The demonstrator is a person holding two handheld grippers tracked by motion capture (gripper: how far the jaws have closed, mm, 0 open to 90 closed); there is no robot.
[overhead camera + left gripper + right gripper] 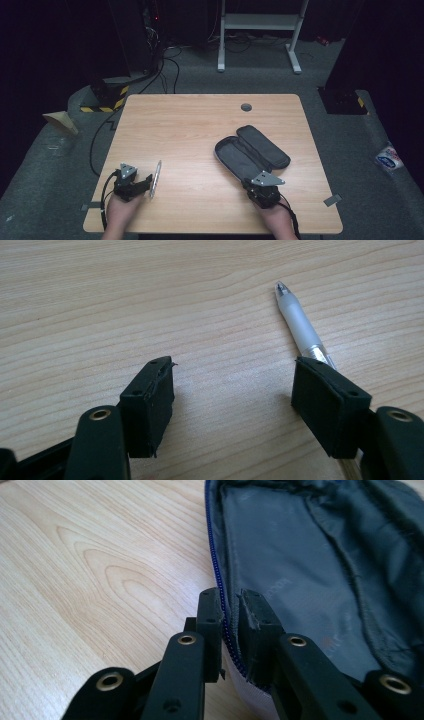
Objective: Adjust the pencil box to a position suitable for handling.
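Right gripper [229,607] pinched on case [300,555] rim; left gripper [232,390] spread beside pen [300,322] on table [200,120].

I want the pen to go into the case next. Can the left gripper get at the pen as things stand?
Probably yes. The pen lies on bare table right beside the left gripper, whose jaws stand open. Its barrel runs under one jaw rather than between them, so a small sideways shift seems needed.
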